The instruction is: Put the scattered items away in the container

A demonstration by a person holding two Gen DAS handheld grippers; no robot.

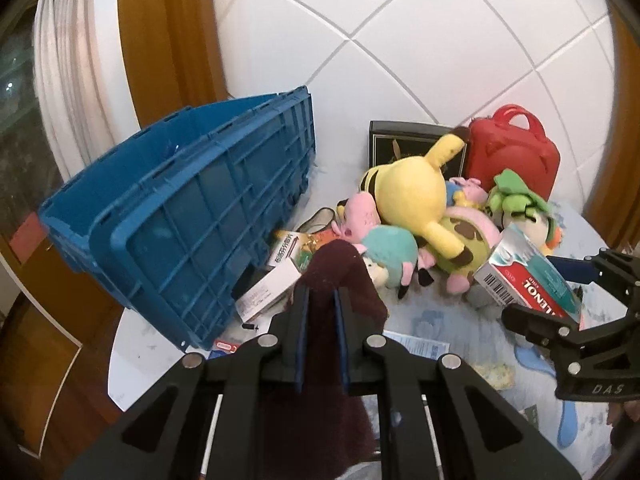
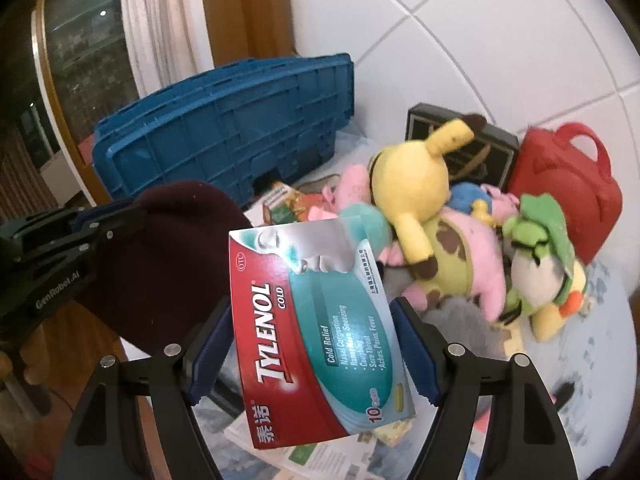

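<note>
Home room, plush toys (image 1: 416,200), curtain (image 1: 76,92), wood trim, tiled wall (image 1: 440,40)

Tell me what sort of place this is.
Probably a room in a home: a white curtain hangs beside a wood-framed window, and soft plush toys lie piled before a white tiled wall.

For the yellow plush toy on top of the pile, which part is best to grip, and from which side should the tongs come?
Probably the long yellow limb that sticks out toward the camera, approached from the front. It is narrow enough to fit between the fingers, while the round body of the yellow plush toy looks too wide. Both tongs are occupied now: right tongs hold the Tylenol box, left tongs a maroon cloth.
</note>
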